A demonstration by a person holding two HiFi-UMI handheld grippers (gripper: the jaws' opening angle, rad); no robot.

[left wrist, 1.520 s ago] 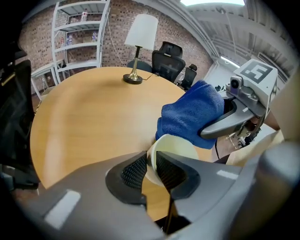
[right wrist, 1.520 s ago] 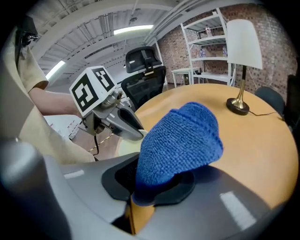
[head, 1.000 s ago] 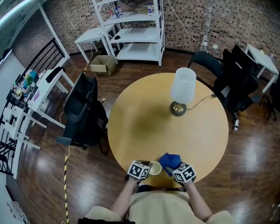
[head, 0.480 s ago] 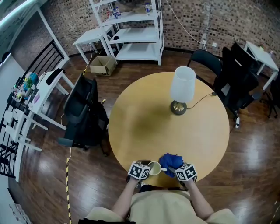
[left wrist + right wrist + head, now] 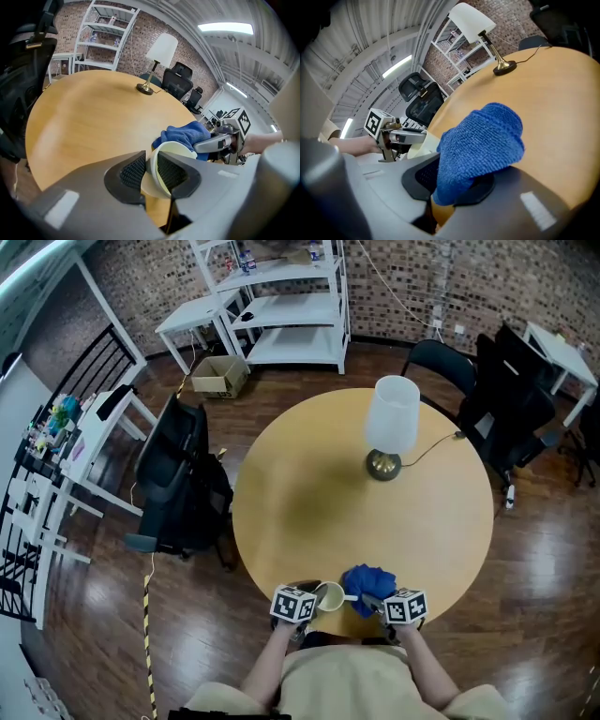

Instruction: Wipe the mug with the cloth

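Observation:
A pale yellow mug (image 5: 330, 597) hangs tilted over the near edge of the round table. My left gripper (image 5: 316, 602) is shut on the mug (image 5: 172, 158), with one pad inside the rim and one outside; its jaws (image 5: 151, 169) have just been opening slightly, the mug wall still between them. My right gripper (image 5: 377, 600) is shut on a blue cloth (image 5: 367, 581). The bunched cloth (image 5: 480, 145) bulges out of the right gripper (image 5: 453, 183) and presses against the mug's far side. In the left gripper view the cloth (image 5: 185, 135) sits just behind the rim.
The round wooden table (image 5: 309, 493) carries a white-shaded lamp (image 5: 390, 427) with its cord at the far right. A black office chair (image 5: 183, 479) stands left of the table, more chairs at the right. White shelving (image 5: 291, 296) is at the back.
My right gripper has rolled and sunk a little with the cloth, staying against the mug. The left gripper and the mug have hardly moved.

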